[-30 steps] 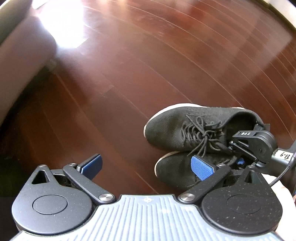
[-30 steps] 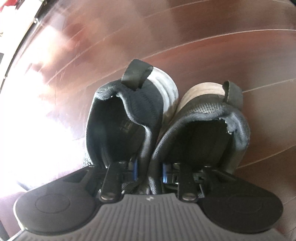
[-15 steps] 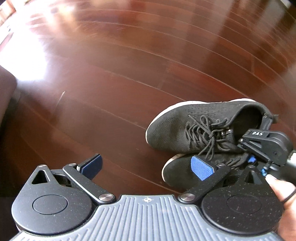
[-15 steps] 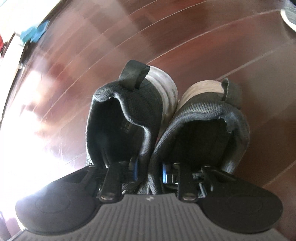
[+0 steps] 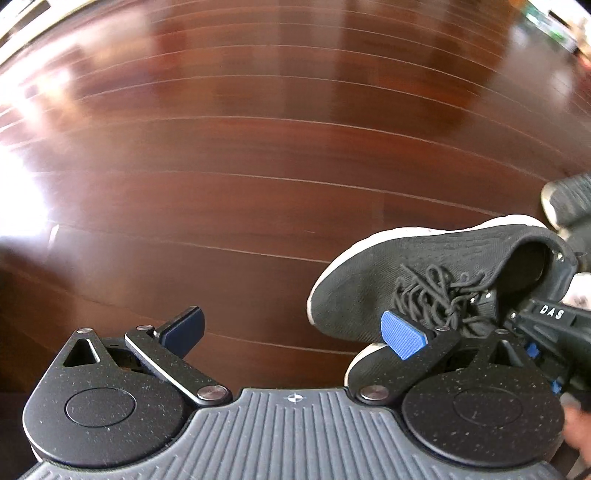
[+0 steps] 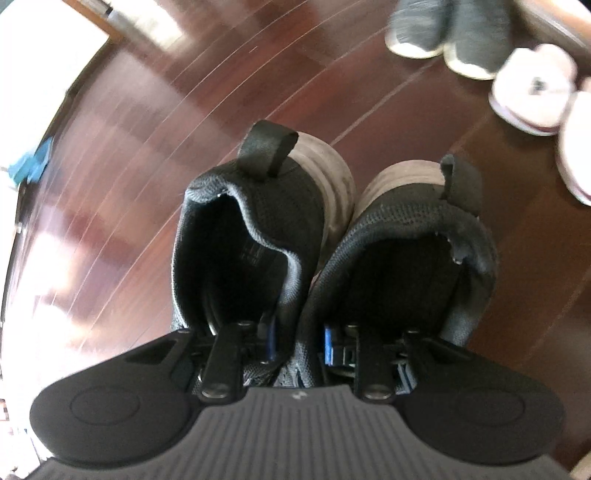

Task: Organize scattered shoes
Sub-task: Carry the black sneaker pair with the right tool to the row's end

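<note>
The right gripper [image 6: 297, 339] is clenched on a pair of black sneakers [image 6: 332, 236]: one finger goes into each shoe opening, and the two inner collars are pinched together between the blue pads [image 6: 271, 338]. The pair hangs above the dark wooden floor [image 6: 155, 155], heels and pull tabs pointing away from the camera, with the worn pale soles showing behind the heels. In the left wrist view the same pair [image 5: 424, 280] is at the lower right, with the toes to the left, white sole edges and tangled black laces; the nearer shoe is mostly hidden behind the left gripper. The body of the right gripper [image 5: 554, 325] reaches into the shoes from the right edge, and the white letters "DAS" can be read on it. The left gripper [image 5: 291, 332] is released and empty; its blue pads stand wide apart over the bare floor. In the right wrist view, at the upper right, a pair of grey shoes [image 6: 443, 33] and, just beside it, a pair of white shoes [image 6: 535, 88] stand on the floor; they are blurred, and a dark mark on one white shoe cannot be read.
</note>
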Available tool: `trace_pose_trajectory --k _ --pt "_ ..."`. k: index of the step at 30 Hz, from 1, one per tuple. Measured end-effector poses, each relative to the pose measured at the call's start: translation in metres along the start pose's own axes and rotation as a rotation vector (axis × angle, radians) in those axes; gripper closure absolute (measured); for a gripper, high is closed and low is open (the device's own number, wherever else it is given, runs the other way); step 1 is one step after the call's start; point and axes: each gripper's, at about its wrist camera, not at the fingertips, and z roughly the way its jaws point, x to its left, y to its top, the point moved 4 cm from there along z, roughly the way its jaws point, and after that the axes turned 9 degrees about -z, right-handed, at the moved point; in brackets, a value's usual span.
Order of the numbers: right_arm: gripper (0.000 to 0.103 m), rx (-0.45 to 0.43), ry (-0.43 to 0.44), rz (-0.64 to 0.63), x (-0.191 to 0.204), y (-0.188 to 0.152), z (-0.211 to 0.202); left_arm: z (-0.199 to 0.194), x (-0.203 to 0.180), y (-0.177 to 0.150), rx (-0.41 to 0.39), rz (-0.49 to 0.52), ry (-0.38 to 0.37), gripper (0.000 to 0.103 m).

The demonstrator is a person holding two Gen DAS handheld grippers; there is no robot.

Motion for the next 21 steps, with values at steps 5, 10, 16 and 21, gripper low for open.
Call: trace_pose_trajectory --k 5,10,16,21 --pt "0.078 -0.072 -0.037 0.107 -0.064 0.001 -0.037 -0.006 -0.052 -0.026 -0.015 0.187 -0.08 0.0" --pt "0.078 -0.133 -0.094 0.204 -0.159 0.017 -0.07 -0.016 -0.097 -0.062 -0.012 0.309 -0.11 0.0" --pt "0.078 -0.177 -0.17 0.296 -0.246 -0.003 -0.124 -0.032 -0.158 -0.099 -0.002 0.421 -0.157 0.0" --pt "0.077 -0.19 -0.22 0.33 -0.295 -0.026 -0.169 -0.031 -0.188 -0.131 0.007 0.511 -0.165 0.0"
